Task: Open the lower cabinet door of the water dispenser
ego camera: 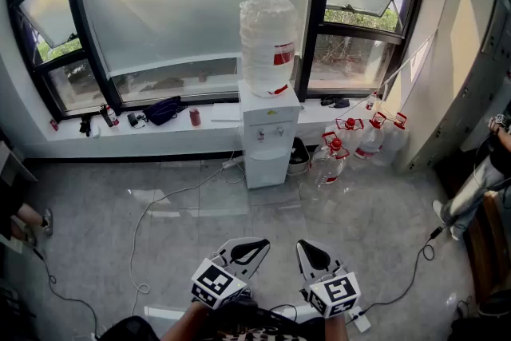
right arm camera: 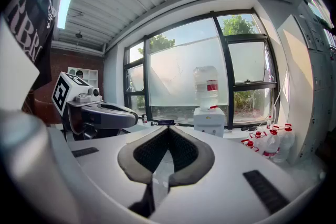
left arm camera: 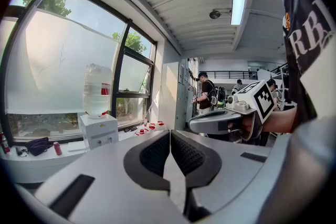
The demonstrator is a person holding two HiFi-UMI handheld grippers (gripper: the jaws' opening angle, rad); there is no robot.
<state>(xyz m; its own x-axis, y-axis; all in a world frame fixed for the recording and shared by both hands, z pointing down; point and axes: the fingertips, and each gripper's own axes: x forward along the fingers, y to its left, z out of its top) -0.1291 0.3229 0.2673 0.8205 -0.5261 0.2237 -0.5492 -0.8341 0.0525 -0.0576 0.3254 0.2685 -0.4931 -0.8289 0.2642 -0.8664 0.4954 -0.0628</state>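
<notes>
A white water dispenser (ego camera: 270,132) stands against the window wall, with a large clear bottle (ego camera: 268,44) on top. Its lower cabinet door (ego camera: 267,166) is closed. The dispenser also shows small and far off in the left gripper view (left arm camera: 98,131) and the right gripper view (right arm camera: 209,121). My left gripper (ego camera: 257,248) and right gripper (ego camera: 310,253) hover side by side low in the head view, well short of the dispenser. Both are shut with nothing between the jaws. In the gripper views the left gripper (left arm camera: 169,135) and the right gripper (right arm camera: 168,131) have their tips touching.
Several clear water jugs with red caps (ego camera: 351,141) stand on the floor right of the dispenser. A white cable (ego camera: 164,208) trails over the grey floor. A dark bag (ego camera: 164,109) and small items lie on the windowsill. A person (ego camera: 483,180) stands at the right edge.
</notes>
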